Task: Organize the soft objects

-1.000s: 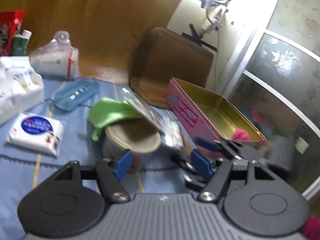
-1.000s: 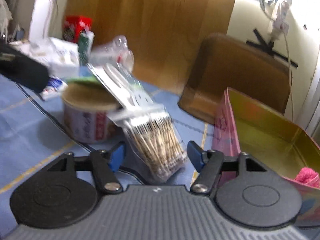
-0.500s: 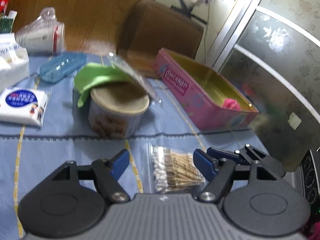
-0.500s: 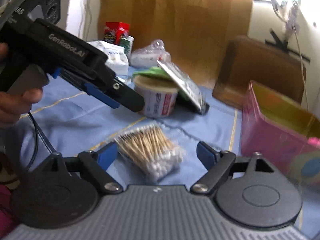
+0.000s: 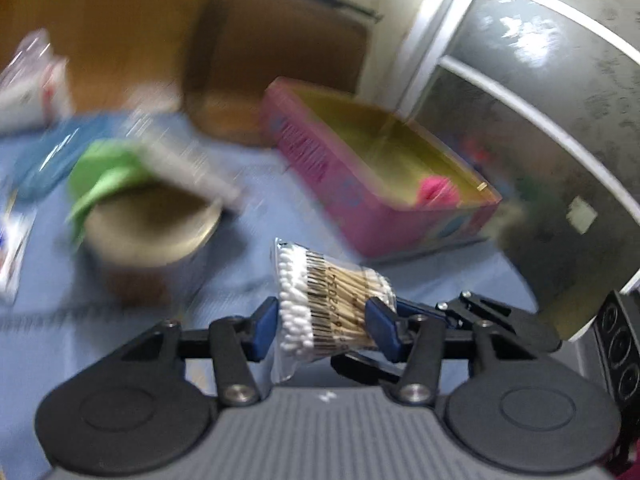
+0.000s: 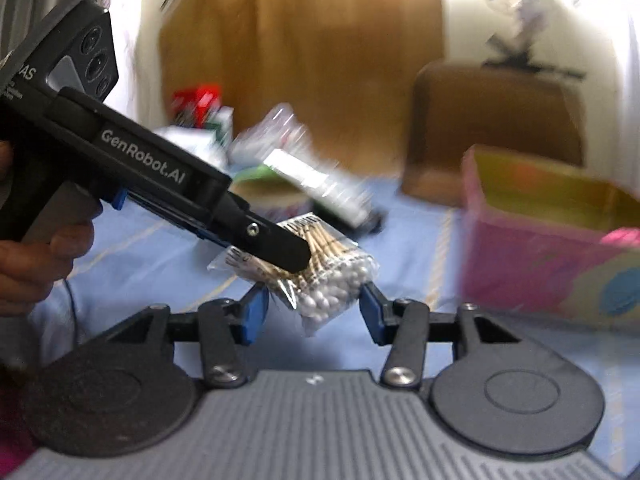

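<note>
Looking past the left claw [image 5: 324, 328], a blue cloth [image 5: 256, 240] covers the whole surface, flat and faintly woven. A tall wood panel [image 5: 120, 20] rises at the far left. Frosted glass doors [image 5: 540, 120] in pale frames curve down the right side. A brown, rounded tray [image 5: 280, 52] leans straight ahead at the back.

Ahead and right of the claw sits a long pink tin [image 5: 320, 168], shiny gold inside, with a fluffy pink puff [image 5: 436, 188] in its near end. Ahead and left stands a round tub [image 5: 152, 220] with a dull tan lid. A green rag [image 5: 108, 176] is bunched just behind it, all badly blurred.

Now the swab bag [image 5: 332, 304]: clear crinkly plastic, wooden sticks, white cotton tips, a barcode across it. It sits right between the left claw's blue pads. The jaws are closing, about a third apart, and both pads press on the bag.

From the right claw [image 6: 312, 312], the same bag [image 6: 328, 276] hangs between its pads too, jaws closing but with a gap showing on the left side. The left claw's black finger crosses over the bag, and a hand [image 6: 32, 264] grips its handle at far left.
</note>
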{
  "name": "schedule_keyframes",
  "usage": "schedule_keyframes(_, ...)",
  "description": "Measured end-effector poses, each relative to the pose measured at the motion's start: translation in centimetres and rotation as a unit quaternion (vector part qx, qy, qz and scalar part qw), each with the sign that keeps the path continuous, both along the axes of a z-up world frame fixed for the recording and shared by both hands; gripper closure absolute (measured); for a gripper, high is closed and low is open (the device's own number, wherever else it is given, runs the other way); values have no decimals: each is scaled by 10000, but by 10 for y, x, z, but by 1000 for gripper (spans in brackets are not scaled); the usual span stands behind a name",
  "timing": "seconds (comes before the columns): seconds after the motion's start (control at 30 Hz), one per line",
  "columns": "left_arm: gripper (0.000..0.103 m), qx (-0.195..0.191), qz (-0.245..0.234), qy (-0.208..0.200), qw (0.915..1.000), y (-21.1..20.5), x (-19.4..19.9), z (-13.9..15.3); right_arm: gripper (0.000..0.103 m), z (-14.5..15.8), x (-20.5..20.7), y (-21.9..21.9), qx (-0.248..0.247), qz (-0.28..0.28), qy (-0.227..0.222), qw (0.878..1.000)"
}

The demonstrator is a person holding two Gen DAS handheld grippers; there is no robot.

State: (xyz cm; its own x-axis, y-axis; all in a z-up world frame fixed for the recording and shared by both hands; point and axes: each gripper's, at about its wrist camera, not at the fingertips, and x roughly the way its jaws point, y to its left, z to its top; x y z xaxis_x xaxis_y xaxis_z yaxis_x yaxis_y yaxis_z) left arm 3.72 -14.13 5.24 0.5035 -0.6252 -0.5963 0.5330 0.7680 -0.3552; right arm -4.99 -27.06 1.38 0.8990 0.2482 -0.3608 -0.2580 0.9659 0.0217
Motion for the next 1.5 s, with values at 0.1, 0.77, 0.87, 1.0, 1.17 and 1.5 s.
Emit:
schedule_keyframes(0.1, 55, -81, -267, -348, 9990, -31, 14, 25, 50, 17, -1, -20, -86, -465, -443, 9979)
schedule_keyframes(0.77, 41, -500, 284, -832, 9949, 15, 31, 31, 35, 18, 22, -77, 487, -1486, -803, 9844)
schedule_keyframes(0.87, 41, -312, 780, -753, 9936, 66, 12, 17, 49, 13, 23, -48, 474, -952, -619, 9924)
schedule_keyframes(1.0, 41, -324, 1421, -558, 9878, 126, -10, -6, 52, 7, 38, -11, 319, -420, -355, 9980)
schedule_keyframes(1.17, 41, -486, 2184, -196, 9745, 182, -15, -32, 51, 6, 57, 28, 411, 160, 33, 9990)
schedule_keyframes(1.5, 40, -828, 2207, -43, 9718, 203, -15, -40, 52, 20, 111, 77, -660, 115, -245, 9975)
